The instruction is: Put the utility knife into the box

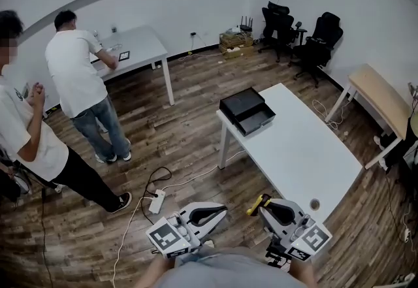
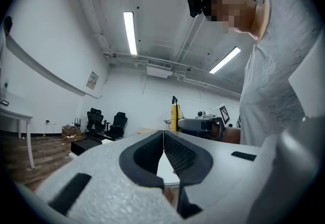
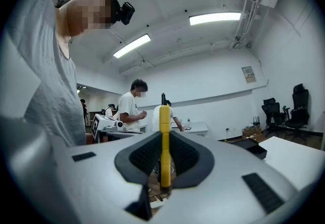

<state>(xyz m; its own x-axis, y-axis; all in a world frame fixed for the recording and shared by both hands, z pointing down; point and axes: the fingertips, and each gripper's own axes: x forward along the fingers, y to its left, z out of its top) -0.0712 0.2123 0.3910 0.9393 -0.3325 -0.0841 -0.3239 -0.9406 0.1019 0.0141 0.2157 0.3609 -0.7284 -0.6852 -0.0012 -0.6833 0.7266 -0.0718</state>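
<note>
My right gripper (image 1: 264, 203) is shut on a yellow utility knife (image 1: 257, 204), held near the white table's (image 1: 307, 149) front end. In the right gripper view the knife (image 3: 164, 141) stands upright between the pads, its dark tip poking above them. The open black box (image 1: 247, 110) lies at the table's far end, well ahead of both grippers, and shows low on the right as the box (image 3: 250, 145). My left gripper (image 1: 219, 211) hovers left of the right one. Its jaws (image 2: 163, 134) meet with nothing between them, and the knife (image 2: 174, 114) shows beyond.
Two people (image 1: 81, 84) stand at the left by a second white table (image 1: 140, 45). A power strip (image 1: 157, 202) and cables lie on the wooden floor. Black office chairs (image 1: 313, 42) stand at the back, a wooden bench (image 1: 382, 100) at the right.
</note>
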